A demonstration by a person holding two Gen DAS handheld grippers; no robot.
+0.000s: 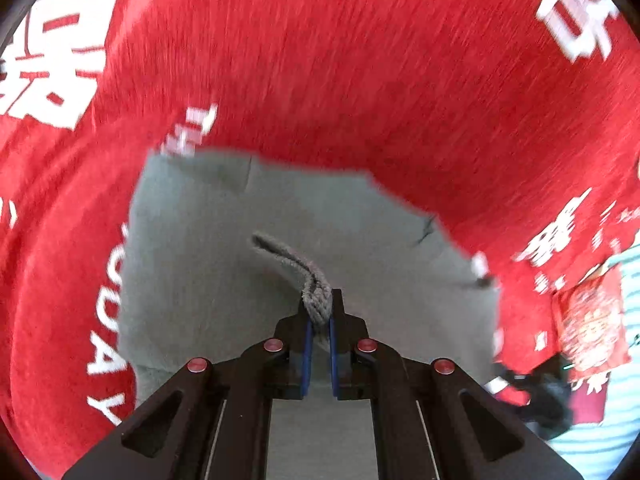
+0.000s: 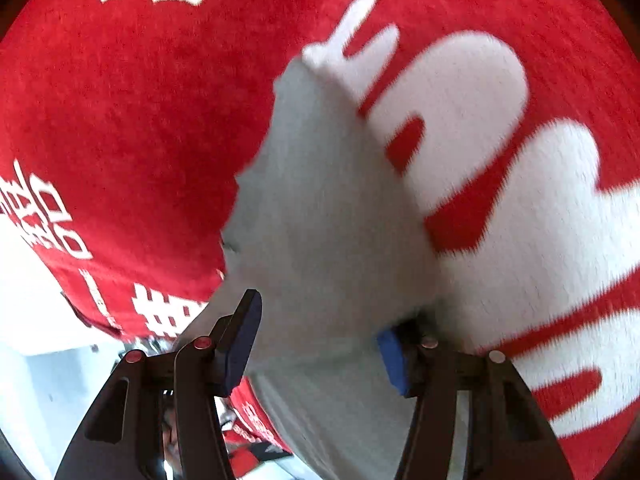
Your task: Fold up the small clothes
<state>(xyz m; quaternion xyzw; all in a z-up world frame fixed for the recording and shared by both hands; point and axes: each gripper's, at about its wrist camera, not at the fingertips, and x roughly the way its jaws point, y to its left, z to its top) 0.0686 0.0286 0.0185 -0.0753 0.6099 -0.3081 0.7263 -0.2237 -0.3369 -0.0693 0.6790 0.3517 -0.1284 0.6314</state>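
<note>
Left wrist view: a red cloth with white lettering (image 1: 340,60) fills most of the frame and serves as the landmark. It spreads above, left and right of everything else; the print is motion-blurred.

On the red cloth, toward its lower middle, lies the grey garment (image 1: 248,264), a pale grey-green fleecy piece. Its far edge is ragged against the red; its near part runs under the claw and off the bottom of the frame.

At the red cloth's right fringe sit a patterned red packet (image 1: 592,332) and, just below it, a dark object too blurred to name.

The left gripper (image 1: 319,320) comes in from the bottom centre. Its jaws are pinched together on a bunched ridge of the grey garment. The ridge rises from the flat cloth, curves toward the claw and ends clamped between the blue pads (image 1: 307,344).

Right wrist view: the red cloth (image 2: 120,100) again covers the frame, with very large white characters on its right side. The grey garment (image 2: 320,200) lies across its middle, a broad pale sheet running from upper centre down to the bottom edge.

The right gripper (image 2: 320,332) has its jaws spread wide apart. The grey garment passes between and over them: the left finger (image 2: 240,344) stands at the garment's left edge, and the right finger's blue pad (image 2: 394,352) shows partly, the cloth draped over its top. Nothing is clamped there.
</note>
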